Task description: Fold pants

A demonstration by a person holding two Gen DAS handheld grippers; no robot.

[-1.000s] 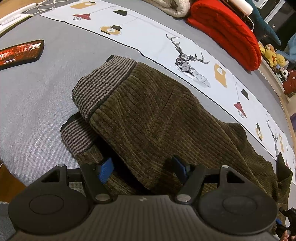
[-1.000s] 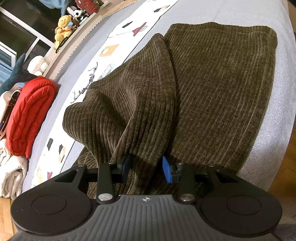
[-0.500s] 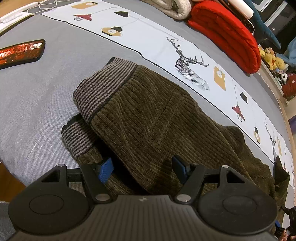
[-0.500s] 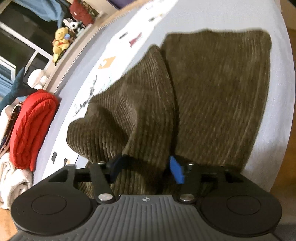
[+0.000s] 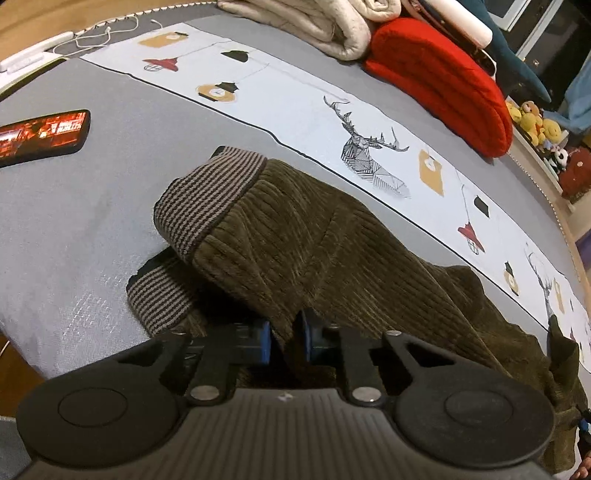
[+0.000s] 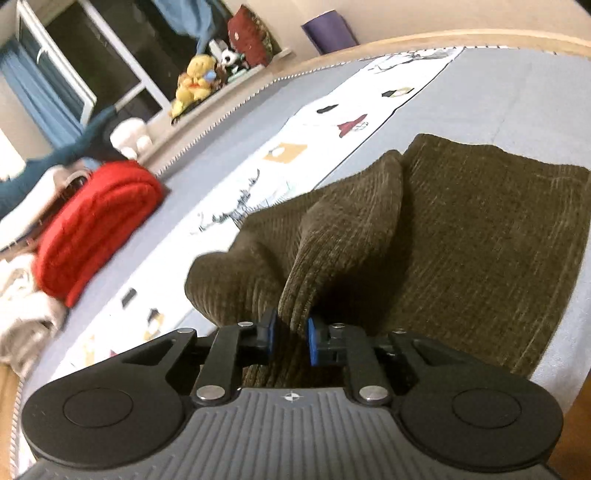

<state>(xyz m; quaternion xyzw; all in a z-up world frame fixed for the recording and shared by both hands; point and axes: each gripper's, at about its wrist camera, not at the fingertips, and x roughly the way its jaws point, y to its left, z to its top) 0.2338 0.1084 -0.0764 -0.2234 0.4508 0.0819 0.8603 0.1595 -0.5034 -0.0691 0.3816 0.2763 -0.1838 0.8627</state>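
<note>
Left wrist view: pants (image 5: 332, 251) lie crumpled on the bed (image 5: 74, 229). Left hand-held gripper (image 5: 286, 341) and right hand-held gripper (image 6: 290, 338) are closing, pinching corduroy. Grasp step; next, probably lift together and fold.

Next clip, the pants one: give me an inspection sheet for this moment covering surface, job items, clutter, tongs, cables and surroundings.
Surface: grey bed cover with a white printed runner across it.
Job's things: brown corduroy pants, rumpled, striped waistband at one end.
Clutter: phone, screen lit; red folded blanket; beige blanket.
Tongs: left tongs closing, pants fabric pinched between the pads; right tongs closing on a raised fold of the pants.
Cables: white cable at the bed's far edge.
Surroundings: plush toys on a ledge, dark window, blue curtain.
</note>
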